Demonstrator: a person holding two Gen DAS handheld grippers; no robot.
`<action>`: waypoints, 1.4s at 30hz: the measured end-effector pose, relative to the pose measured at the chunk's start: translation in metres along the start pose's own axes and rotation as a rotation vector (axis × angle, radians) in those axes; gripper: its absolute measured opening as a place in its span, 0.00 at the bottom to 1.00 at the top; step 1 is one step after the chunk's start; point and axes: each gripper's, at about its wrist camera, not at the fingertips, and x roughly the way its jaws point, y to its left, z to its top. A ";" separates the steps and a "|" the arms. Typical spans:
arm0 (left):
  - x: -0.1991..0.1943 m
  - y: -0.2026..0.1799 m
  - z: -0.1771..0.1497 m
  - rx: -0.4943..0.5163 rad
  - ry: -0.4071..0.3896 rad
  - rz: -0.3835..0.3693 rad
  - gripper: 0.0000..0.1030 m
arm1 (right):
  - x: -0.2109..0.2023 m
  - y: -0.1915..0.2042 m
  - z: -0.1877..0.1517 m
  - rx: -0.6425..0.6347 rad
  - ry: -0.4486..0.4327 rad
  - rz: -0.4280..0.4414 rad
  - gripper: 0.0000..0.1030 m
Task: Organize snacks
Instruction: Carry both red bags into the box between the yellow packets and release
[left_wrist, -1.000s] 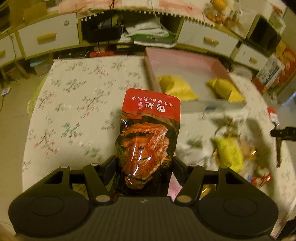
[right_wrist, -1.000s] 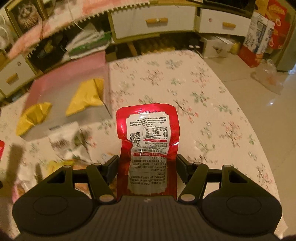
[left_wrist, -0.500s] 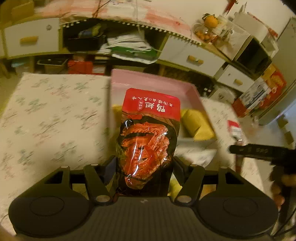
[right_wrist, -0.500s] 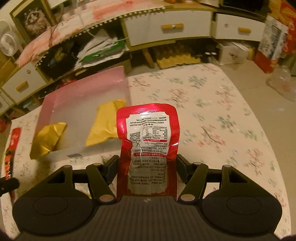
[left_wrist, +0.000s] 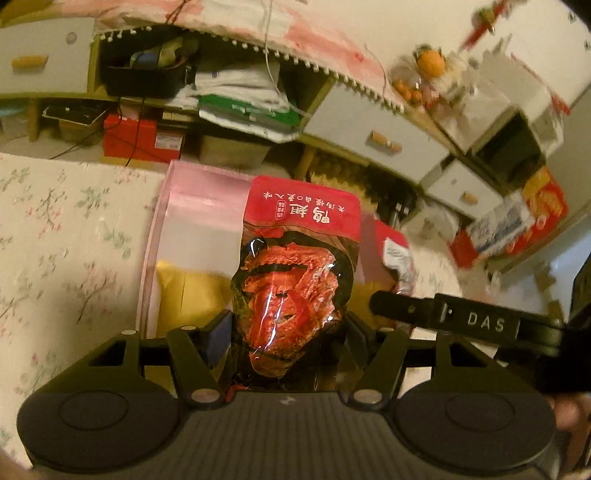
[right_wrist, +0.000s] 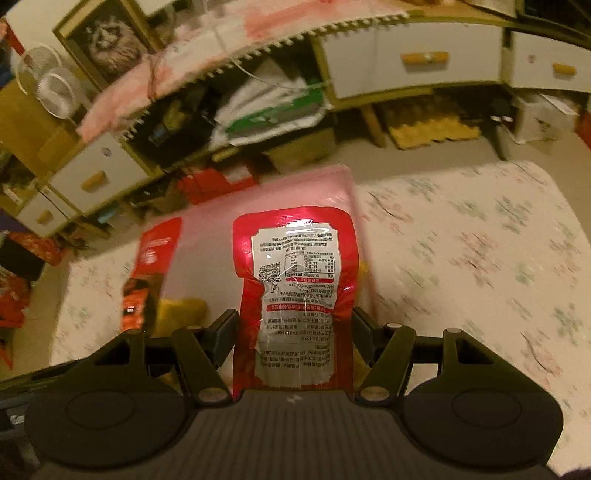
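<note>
Over the pink box (left_wrist: 192, 206) on the flowered table (left_wrist: 55, 240), both grippers carry a snack. Left gripper (left_wrist: 288, 332) has its jaws part closed, clamped on a red pouch (left_wrist: 295, 280) showing its front; right gripper (right_wrist: 293, 328) likewise pinches a second pouch (right_wrist: 295, 280), label side up. Yellow packs (left_wrist: 184, 295) already lie in the box. Delivery looks to be the step in hand; next, each hand should dip inside the walls and let go, clear of the other.
</note>
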 end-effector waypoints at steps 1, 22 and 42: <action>0.003 0.002 0.002 -0.010 -0.005 -0.011 0.67 | 0.002 0.001 0.003 0.004 -0.006 0.022 0.59; 0.020 0.000 0.010 0.023 -0.031 0.041 0.79 | 0.036 -0.007 0.016 0.164 -0.077 0.164 0.63; -0.087 -0.011 -0.040 -0.019 -0.042 0.113 0.80 | -0.062 0.012 -0.024 0.147 -0.068 0.116 0.64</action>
